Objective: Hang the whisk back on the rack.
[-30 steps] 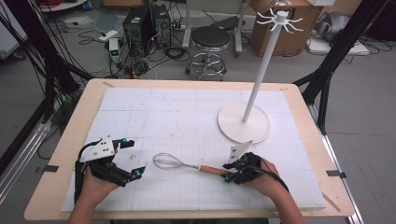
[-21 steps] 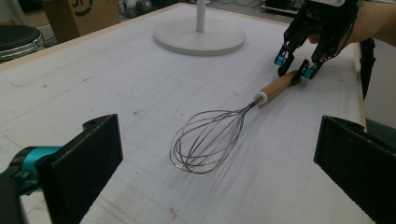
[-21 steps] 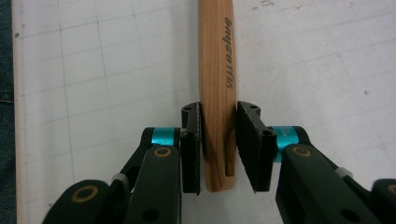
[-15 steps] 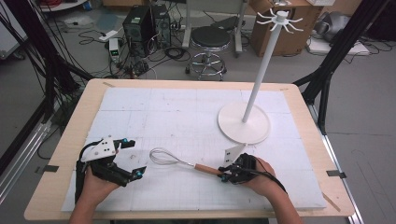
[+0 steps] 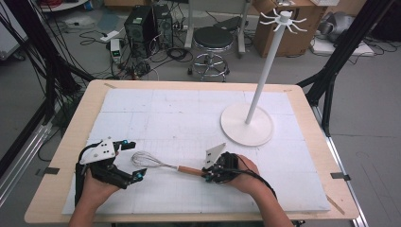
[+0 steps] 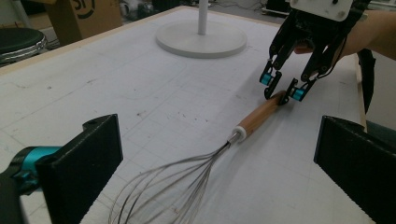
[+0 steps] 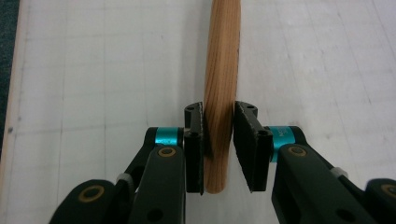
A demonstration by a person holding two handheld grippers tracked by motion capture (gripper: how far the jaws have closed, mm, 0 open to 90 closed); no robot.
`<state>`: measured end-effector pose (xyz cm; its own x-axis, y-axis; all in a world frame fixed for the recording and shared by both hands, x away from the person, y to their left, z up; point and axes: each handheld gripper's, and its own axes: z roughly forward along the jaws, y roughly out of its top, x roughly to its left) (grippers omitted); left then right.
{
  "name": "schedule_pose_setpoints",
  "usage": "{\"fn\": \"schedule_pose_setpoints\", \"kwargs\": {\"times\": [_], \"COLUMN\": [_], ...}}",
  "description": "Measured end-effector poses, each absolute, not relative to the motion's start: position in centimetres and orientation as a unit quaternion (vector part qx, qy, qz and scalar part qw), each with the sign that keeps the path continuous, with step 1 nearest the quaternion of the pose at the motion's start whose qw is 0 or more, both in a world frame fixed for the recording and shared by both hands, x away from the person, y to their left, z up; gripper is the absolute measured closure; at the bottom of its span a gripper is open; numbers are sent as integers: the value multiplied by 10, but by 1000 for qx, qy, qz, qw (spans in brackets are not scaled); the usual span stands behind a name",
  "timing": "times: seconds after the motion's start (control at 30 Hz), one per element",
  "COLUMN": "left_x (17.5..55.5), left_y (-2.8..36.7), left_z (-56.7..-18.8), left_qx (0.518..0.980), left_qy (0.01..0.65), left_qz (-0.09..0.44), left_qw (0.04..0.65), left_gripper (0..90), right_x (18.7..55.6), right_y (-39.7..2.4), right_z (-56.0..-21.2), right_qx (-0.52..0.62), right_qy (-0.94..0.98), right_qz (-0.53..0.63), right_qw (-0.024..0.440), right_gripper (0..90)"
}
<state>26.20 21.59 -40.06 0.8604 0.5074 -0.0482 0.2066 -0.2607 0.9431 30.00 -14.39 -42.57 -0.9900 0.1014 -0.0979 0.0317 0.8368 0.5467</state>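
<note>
Near the table's front edge, the right gripper [image 7: 218, 140] has just closed its jaws onto the wooden handle end of a whisk [image 5: 161, 164] lying flat on the white mat [image 5: 156, 113]; the left gripper [image 5: 126, 160] waits open by the wire loops. Lifting likely comes next. Beyond stands a white hook stand [image 5: 259, 92], the path clear.

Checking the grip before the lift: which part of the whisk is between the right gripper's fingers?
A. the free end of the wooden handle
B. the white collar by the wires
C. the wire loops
A: the right gripper has its fingers closed on the whisk's wooden handle end.
</note>
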Motion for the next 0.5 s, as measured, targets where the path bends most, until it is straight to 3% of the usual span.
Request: {"fn": "schedule_pose_setpoints", "kwargs": {"times": [0.3, 0.5], "left_x": [261, 260], "left_y": [219, 220], "left_z": [-400, -400], "left_qx": [781, 780], "left_qy": [231, 232], "left_qz": [135, 136], "left_qw": [565, 565], "left_gripper": [17, 17], "right_x": [299, 299], "right_y": [-123, -129], "right_z": [-427, -430], "right_qx": [18, 39], "right_qy": [957, 959], "right_qz": [284, 272], "right_qw": [60, 75], "right_gripper": [730, 580]}}
